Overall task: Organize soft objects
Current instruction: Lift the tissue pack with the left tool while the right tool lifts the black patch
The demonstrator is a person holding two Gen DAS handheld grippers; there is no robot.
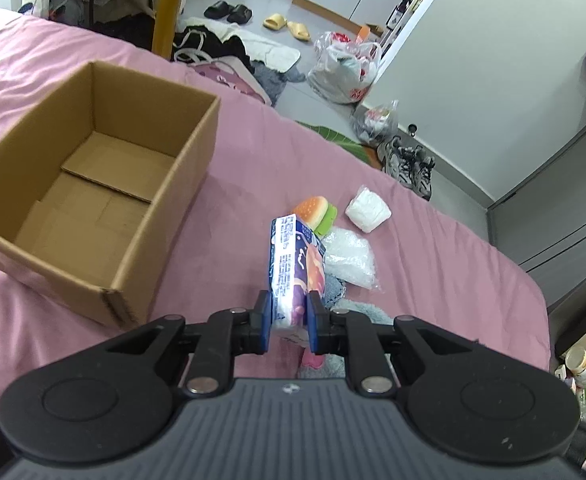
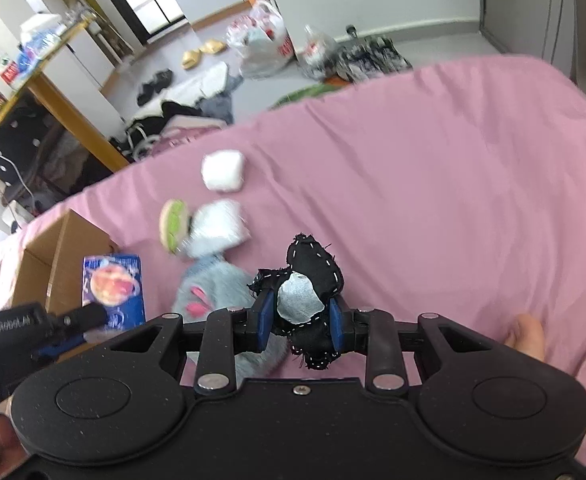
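Both tongs are gripping: left tongs [image 1: 289, 322] squeezing a tissue pack [image 1: 295, 272], long axis pointing forward; right tongs [image 2: 300, 322] clutching a black cloth toy [image 2: 311, 276]. Box [image 1: 197, 152] is sitting left, nearer left tongs.

floor, beyond the fingers: black slippers [image 1: 228, 11], yellow slippers [image 1: 287, 27], plastic bags [image 1: 343, 68], sneakers [image 1: 411, 166]
far left of the fingers: wooden table leg [image 1: 167, 4]
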